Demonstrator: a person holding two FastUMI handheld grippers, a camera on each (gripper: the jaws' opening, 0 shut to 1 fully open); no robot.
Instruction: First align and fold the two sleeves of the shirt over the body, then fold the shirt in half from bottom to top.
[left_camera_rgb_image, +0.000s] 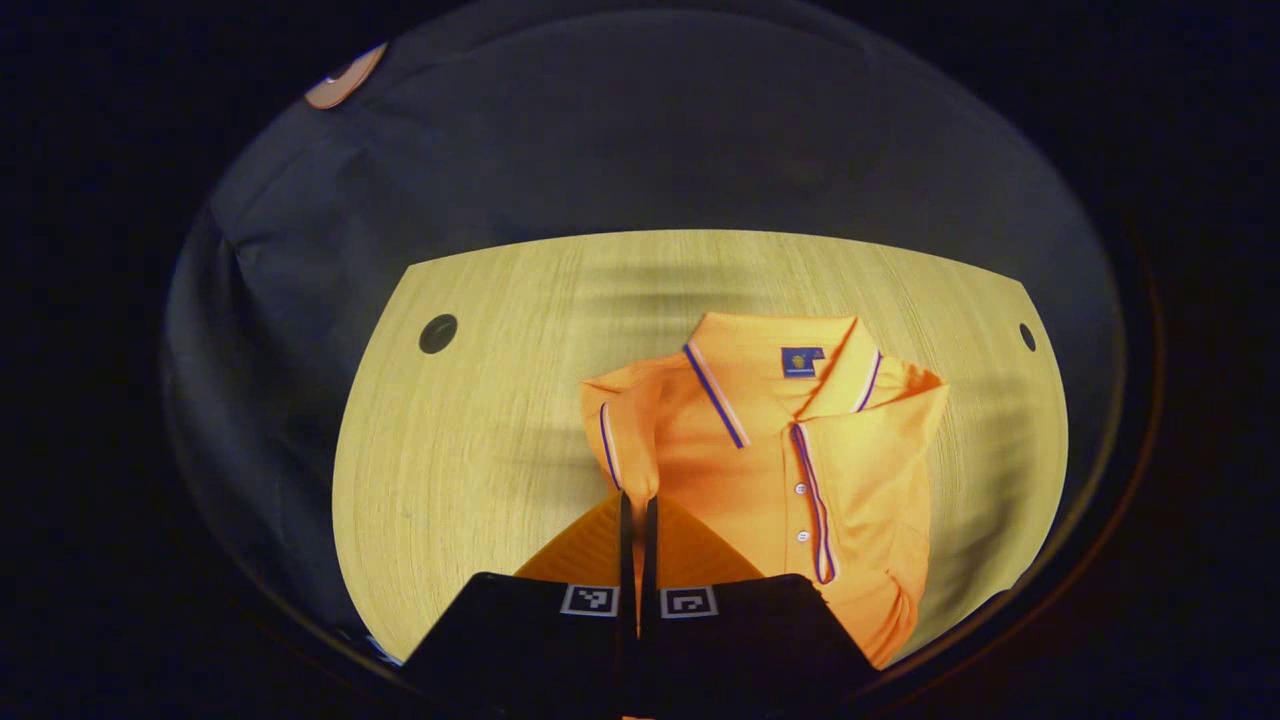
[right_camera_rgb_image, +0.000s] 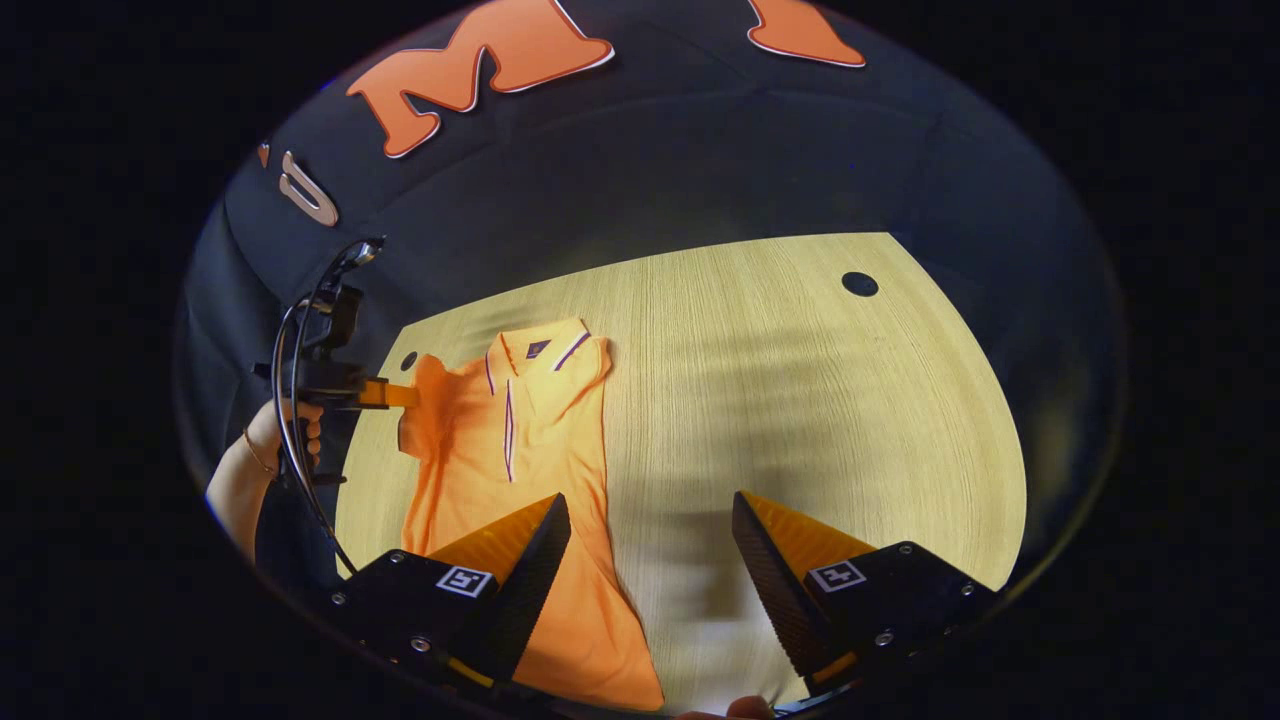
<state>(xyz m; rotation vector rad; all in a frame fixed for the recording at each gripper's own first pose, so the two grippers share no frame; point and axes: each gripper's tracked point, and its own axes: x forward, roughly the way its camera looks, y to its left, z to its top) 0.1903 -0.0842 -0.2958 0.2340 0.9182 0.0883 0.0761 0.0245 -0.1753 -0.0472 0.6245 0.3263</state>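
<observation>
Left gripper (left_camera_rgb_image: 637, 500) jaws pinch shirt (left_camera_rgb_image: 800, 450) sleeve (left_camera_rgb_image: 630, 440); right gripper (right_camera_rgb_image: 650, 530) jaws apart beside shirt.

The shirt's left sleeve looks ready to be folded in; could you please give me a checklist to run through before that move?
1. Left gripper shut on the sleeve: ok.
2. Sleeve lifted off the table: ok.
3. Other sleeve already folded over the body: ok.
4. Right gripper open and off the shirt: ok.
5. Placket flat and straight: ok.
6. Hem lying flat: cannot tell.
</observation>
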